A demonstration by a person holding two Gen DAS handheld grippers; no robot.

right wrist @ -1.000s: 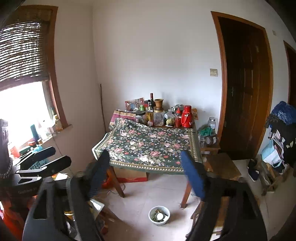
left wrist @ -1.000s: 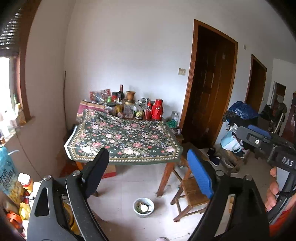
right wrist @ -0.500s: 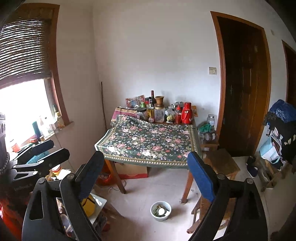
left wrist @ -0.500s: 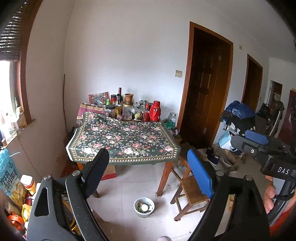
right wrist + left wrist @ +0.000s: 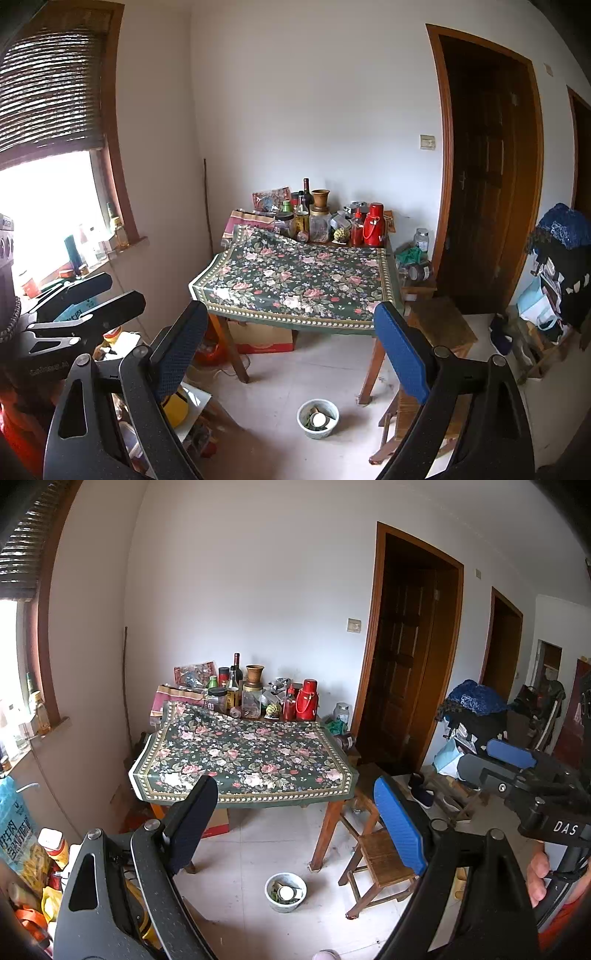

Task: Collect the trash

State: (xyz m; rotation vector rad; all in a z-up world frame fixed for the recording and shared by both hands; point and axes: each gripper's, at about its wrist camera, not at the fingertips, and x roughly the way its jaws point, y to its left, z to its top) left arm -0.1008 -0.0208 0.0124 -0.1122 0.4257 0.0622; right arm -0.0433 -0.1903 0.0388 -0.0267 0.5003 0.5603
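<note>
A white bowl [image 5: 285, 891] with scraps in it stands on the tiled floor by a table leg; it also shows in the right wrist view as the bowl [image 5: 318, 418]. The table with a floral cloth [image 5: 240, 760] carries bottles, jars and a red flask [image 5: 307, 700] along its far edge. My left gripper [image 5: 295, 827] is open and empty, well short of the table. My right gripper [image 5: 291, 354] is open and empty too. Each appears in the other's view: the right gripper [image 5: 511, 755] held by a hand, the left gripper [image 5: 85, 299] at the left edge.
A small wooden stool [image 5: 380, 856] stands right of the table leg, a cardboard box [image 5: 262, 338] under the table. Bags and packets [image 5: 22, 830] pile up at the left below the window sill. Clothes and bags [image 5: 476, 709] are heaped at the right, past two brown doors [image 5: 406, 664].
Both views have shifted only slightly towards the table. Both grippers stay open and empty.
</note>
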